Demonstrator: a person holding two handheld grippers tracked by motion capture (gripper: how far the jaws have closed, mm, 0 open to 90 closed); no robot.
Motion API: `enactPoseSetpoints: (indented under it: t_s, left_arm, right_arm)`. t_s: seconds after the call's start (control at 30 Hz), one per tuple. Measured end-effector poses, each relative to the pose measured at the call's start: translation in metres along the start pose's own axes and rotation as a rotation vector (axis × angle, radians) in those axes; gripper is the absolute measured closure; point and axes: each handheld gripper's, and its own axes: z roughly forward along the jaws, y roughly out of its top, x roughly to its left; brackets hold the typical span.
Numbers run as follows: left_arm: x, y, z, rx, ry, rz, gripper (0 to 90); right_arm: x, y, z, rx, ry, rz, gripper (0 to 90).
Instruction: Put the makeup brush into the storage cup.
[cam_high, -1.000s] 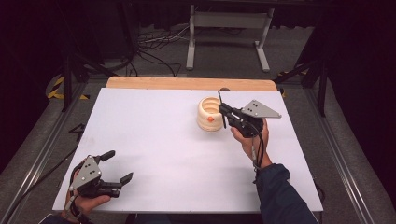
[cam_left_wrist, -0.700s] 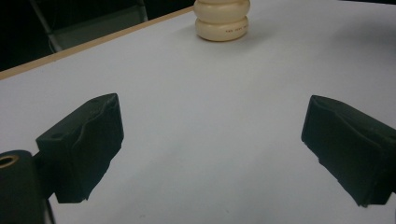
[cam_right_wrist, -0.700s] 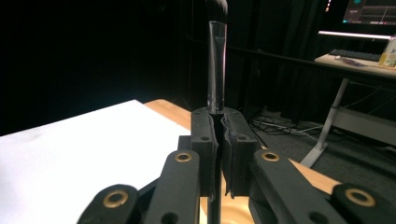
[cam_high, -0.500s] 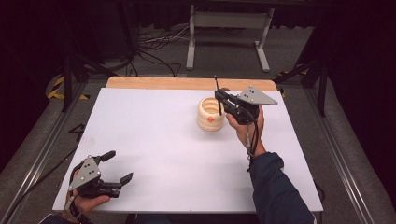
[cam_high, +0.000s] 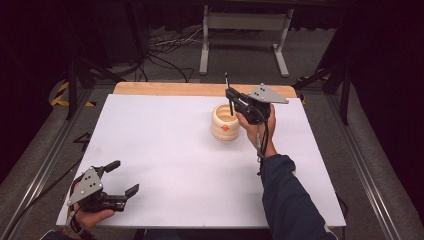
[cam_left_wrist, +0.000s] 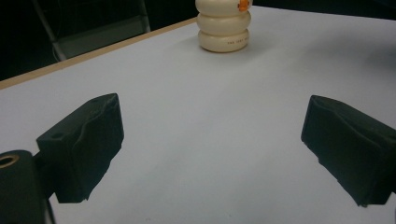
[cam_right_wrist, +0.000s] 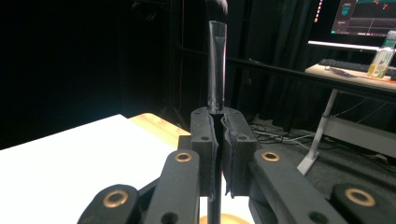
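Observation:
A cream ribbed holder (cam_high: 223, 131) with an orange spot stands on the white table (cam_high: 165, 150), right of centre toward the back. My right gripper (cam_high: 232, 100) hovers just above its right rim, shut on a thin black brush (cam_high: 228, 87) held upright. In the right gripper view the pads (cam_right_wrist: 203, 140) clamp the brush (cam_right_wrist: 216, 74) handle, dark bristles upward, and the holder's rim (cam_right_wrist: 224, 219) sits below. Whether the handle's lower end is inside the holder I cannot tell. My left gripper (cam_high: 125, 176) rests open at the front left corner, nothing between its fingers (cam_left_wrist: 84, 144). From there the holder (cam_left_wrist: 224, 30) stands far off.
A wooden strip (cam_high: 165, 89) edges the table's far side. Beyond it are cables and a grey metal stand (cam_high: 245, 30) on the floor. Metal rails (cam_high: 45, 155) run along both sides of the table. White surface stretches between the two grippers.
My right gripper has carried the brush toward the far side of the table and a little upward, ending over the holder's rim. The left gripper has stayed put.

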Motion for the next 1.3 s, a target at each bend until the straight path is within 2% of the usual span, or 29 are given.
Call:
enactPoseSetpoints:
  t_s: [0.23,0.43,0.83,1.3]
  left_arm:
    - [-0.001,0.000,-0.002,-0.012,-0.013,0.000,6.4]
    - [-0.001,0.000,-0.003,-0.011,-0.014,-0.002,6.5]
    - [-0.002,-0.001,-0.004,-0.011,-0.021,-0.008,6.6]
    - [-0.002,-0.001,-0.004,-0.007,-0.018,-0.004,6.6]
  right_arm:
    - [-0.008,-0.013,0.013,0.014,-0.030,0.026,85.1]
    - [-0.011,-0.019,0.018,0.019,-0.030,0.046,85.1]
    - [-0.013,-0.033,0.030,0.050,-0.042,0.043,85.1]
    - [-0.016,-0.053,0.033,0.090,-0.057,0.081,85.0]
